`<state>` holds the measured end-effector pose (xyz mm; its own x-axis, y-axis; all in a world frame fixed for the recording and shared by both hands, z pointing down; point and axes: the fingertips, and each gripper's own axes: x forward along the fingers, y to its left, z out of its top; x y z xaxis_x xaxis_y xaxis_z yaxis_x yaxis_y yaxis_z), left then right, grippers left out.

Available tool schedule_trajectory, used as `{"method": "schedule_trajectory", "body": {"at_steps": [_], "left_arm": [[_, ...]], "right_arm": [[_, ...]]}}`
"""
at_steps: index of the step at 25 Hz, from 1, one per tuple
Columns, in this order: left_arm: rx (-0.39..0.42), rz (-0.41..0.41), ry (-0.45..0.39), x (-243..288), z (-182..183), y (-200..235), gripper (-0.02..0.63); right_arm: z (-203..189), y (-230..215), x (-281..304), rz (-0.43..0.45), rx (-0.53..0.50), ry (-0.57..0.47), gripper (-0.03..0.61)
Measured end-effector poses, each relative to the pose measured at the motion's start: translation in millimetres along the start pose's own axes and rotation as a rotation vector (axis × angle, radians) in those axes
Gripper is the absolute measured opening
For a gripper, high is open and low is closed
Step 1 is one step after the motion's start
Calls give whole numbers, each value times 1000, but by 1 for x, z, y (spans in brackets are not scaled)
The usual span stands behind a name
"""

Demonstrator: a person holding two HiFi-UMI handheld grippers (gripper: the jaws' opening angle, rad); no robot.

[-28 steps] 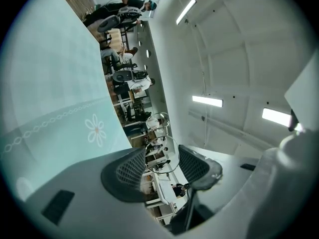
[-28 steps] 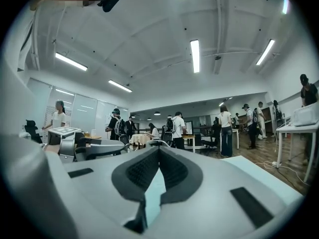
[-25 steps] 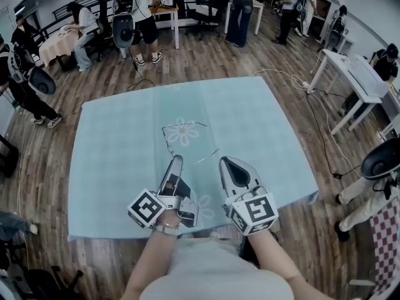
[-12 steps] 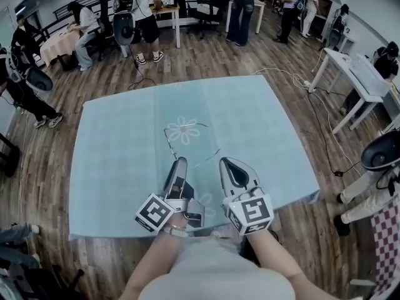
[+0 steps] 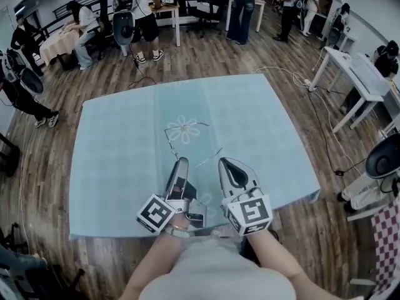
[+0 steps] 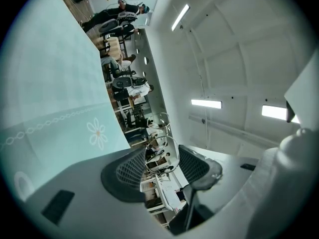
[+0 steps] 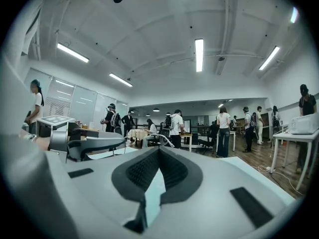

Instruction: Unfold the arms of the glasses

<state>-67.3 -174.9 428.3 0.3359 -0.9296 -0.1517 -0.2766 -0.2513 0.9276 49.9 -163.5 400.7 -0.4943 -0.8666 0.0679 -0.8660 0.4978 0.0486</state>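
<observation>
From the head view, the glasses (image 5: 182, 132) stand just above centre of the frame on the pale blue checked tablecloth (image 5: 262, 124), over a printed flower. Both thin wire arms seem to trail down toward me, so I judge them already swung out. I have the left gripper (image 5: 178, 162) rolled on its side just below one arm's tip, probably to match that arm's line. Its jaws stand apart, and in the left gripper view the round, clear, thin-rimmed lenses (image 6: 162, 155) show through the gap between the dark mesh pads (image 6: 128, 169). Nothing looks pinched. The right gripper (image 5: 228, 162) waits lower right of the glasses, well clear, with its jaws together on nothing. Its shell is smooth, matte grey plastic.
</observation>
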Motion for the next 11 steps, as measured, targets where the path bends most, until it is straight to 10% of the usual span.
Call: {"method": "schedule_trajectory", "body": {"at_steps": [11], "left_arm": [[-26, -2, -5, 1, 0, 0, 216]], "right_arm": [[-2, 1, 2, 11, 28, 6, 8]]}}
